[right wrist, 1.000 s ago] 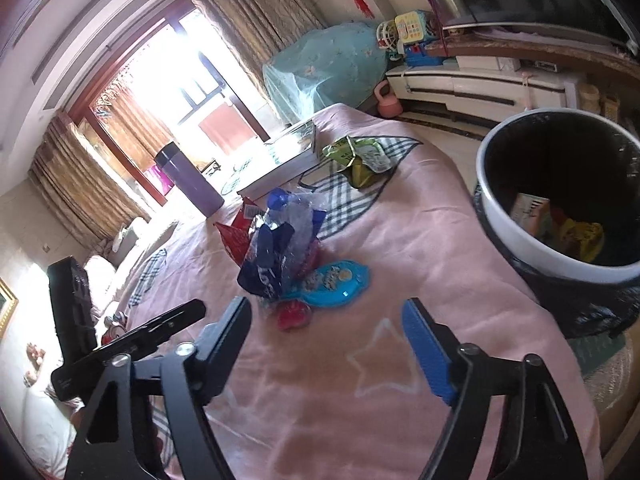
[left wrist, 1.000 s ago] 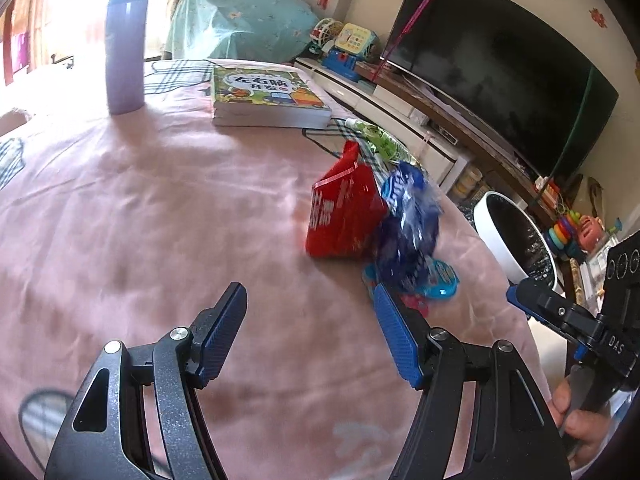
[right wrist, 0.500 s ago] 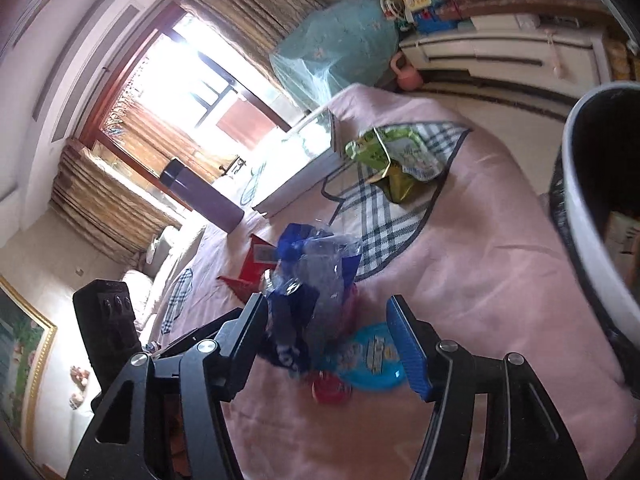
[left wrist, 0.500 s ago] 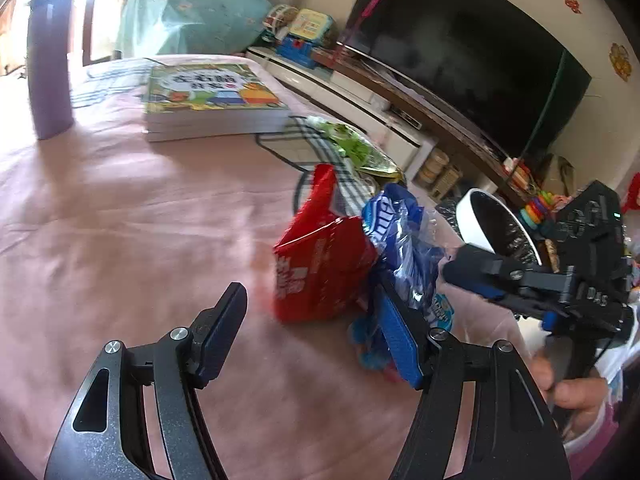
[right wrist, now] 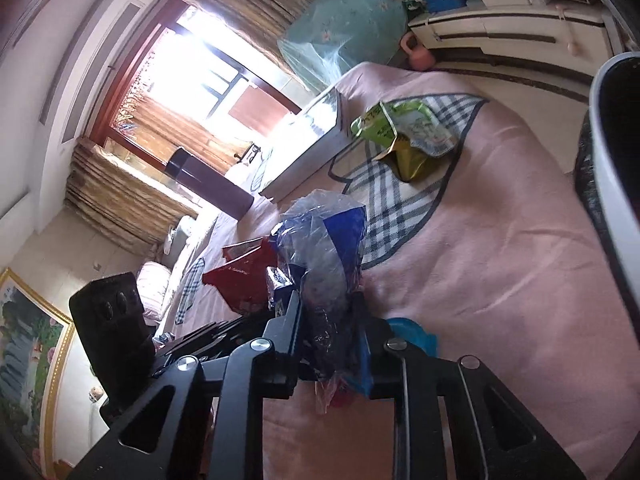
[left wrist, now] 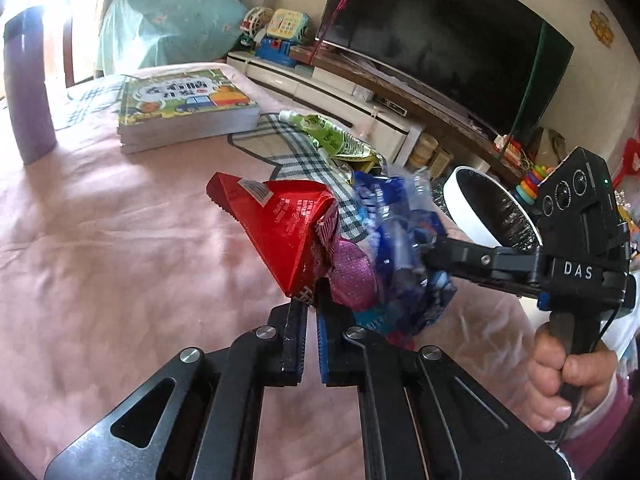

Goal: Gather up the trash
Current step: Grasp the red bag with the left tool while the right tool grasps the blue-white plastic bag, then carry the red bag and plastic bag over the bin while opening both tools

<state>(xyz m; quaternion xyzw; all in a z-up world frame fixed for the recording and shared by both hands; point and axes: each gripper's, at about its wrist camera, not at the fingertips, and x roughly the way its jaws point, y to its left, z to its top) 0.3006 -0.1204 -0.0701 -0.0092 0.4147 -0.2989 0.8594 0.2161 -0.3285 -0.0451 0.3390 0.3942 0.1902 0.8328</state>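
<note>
Jaws pinching crinkly red foil wrapper (left wrist: 280,232), jaws squeezing clear-blue plastic bag (right wrist: 326,252)

Two handheld grippers clamp down side by side over a pink-covered surface.

The left gripper (left wrist: 312,300) has its jaws drawn nearly together, pinching the lower corner of a red wrapper (left wrist: 280,228). The right gripper (right wrist: 326,312) reaches in from the right, jaws closed around a crumpled blue and clear wrapper (right wrist: 324,248). In the left wrist view, the person's right hand (left wrist: 560,376) is wrapped in a fist around the handle, fingers curled tight, with a pink sleeve at the wrist. Both tools point forward and sit close together, almost touching.
</note>
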